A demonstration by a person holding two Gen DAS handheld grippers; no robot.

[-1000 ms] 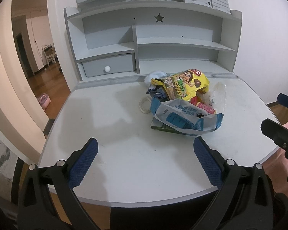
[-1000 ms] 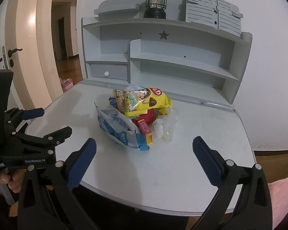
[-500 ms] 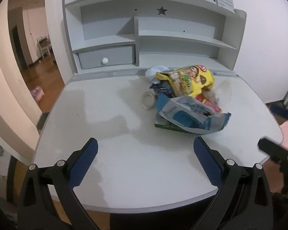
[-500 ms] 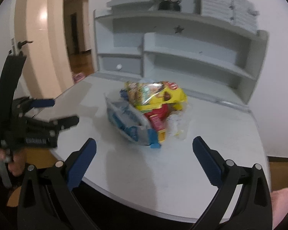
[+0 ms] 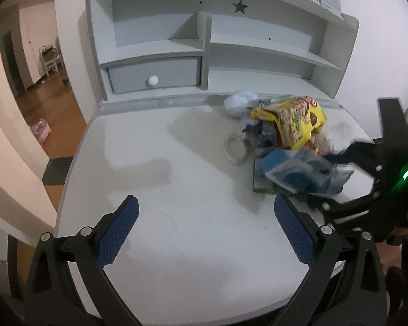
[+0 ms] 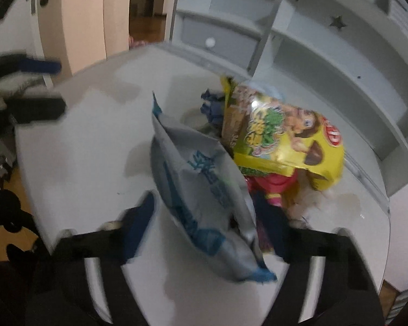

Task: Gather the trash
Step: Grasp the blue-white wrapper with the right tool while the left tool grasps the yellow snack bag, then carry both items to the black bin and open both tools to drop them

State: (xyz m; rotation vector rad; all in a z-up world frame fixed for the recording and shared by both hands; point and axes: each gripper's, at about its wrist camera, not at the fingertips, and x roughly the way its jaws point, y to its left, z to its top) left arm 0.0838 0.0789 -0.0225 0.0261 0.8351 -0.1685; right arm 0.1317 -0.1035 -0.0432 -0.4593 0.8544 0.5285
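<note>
Blue-white wrapper (image 6: 204,201) lies lengthwise between closing right tongs (image 6: 204,228).

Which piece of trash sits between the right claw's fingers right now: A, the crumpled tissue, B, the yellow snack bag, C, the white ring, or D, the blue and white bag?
D: in the right wrist view the blue and white bag lies between the right claw fingers.

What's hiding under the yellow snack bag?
Under the yellow snack bag a red wrapper pokes out, with dark blue crumpled bits behind it. The blue-and-white bag leans beside it. Anything deeper in the pile is covered.
</note>
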